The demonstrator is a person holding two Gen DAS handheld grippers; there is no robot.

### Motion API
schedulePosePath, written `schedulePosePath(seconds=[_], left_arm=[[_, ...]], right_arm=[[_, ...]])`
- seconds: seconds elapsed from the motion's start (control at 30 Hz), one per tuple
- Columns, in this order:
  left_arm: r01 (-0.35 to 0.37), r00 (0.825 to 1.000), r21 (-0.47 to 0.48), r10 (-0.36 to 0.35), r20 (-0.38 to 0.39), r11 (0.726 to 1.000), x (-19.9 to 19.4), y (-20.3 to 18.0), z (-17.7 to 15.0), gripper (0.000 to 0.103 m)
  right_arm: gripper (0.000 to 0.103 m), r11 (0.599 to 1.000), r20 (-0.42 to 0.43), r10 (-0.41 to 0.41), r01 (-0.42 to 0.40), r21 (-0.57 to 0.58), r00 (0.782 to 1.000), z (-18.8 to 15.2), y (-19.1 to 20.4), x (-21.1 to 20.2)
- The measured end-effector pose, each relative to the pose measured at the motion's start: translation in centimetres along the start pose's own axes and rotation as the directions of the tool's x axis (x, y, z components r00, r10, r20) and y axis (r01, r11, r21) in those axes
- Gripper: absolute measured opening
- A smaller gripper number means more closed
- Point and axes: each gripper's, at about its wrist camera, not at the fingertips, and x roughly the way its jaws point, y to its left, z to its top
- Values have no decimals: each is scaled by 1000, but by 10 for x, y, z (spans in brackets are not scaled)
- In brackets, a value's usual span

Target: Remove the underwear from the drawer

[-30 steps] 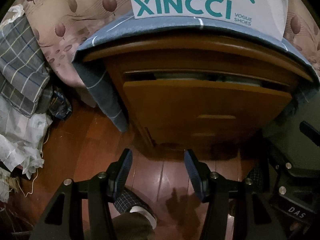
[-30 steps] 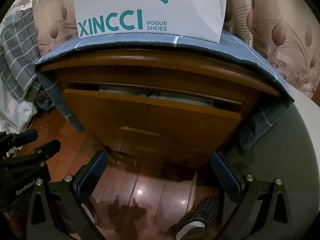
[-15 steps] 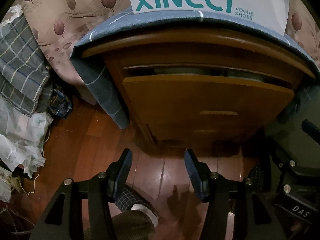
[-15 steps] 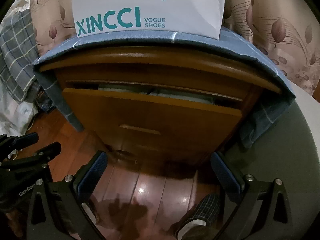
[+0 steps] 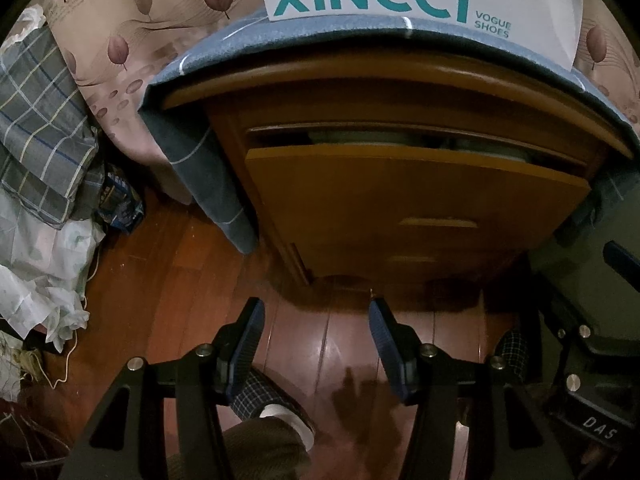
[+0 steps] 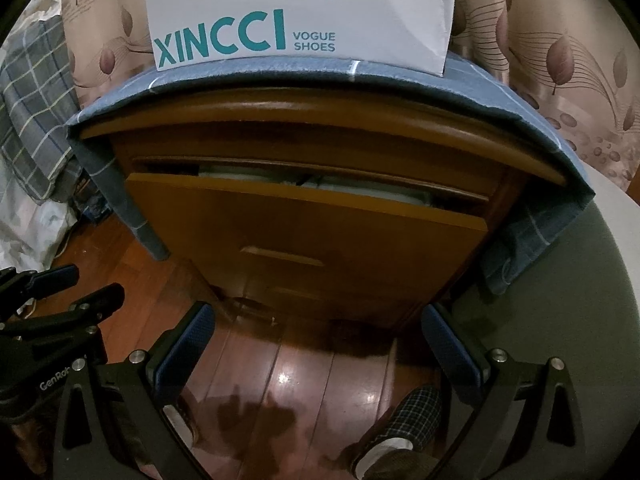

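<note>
Both grippers stand with their jaws apart and nothing between them: the left gripper (image 5: 316,336) about half spread, the right gripper (image 6: 316,344) wider, each hanging over the wooden floor (image 6: 280,372) short of the cabinet. Ahead of them the top drawer (image 6: 304,216) of the wooden nightstand (image 5: 400,80) is pulled out only a little, so a narrow slot shows along its upper edge. Pale folded fabric (image 6: 256,172) lies in that slot; it is probably the underwear, though too little shows to be sure.

The slot looks too tight for a clean reach, so the step in hand is likely to widen it. One gripper would do well to hook the drawer's top edge and draw it straight out, level, keeping clear of the blue checked cloth (image 6: 280,76) draped over the nightstand, which carries a white shoe box (image 6: 300,12). The other can then come down from above and pinch a single top fold.
</note>
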Motion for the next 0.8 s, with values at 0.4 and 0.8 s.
schedulePosePath(seconds=[0.4,0.8], left_arm=[[0,1000,3,0,-7,1000,1,0,1,56],[5,1000,0,-5,-14,1000,2,1,2,56]], right_arm=[[102,1000,-5,0,0,-9,1000,0,2,1],[102,1000,-4,-4,4,-11,1000,-1,3,0]])
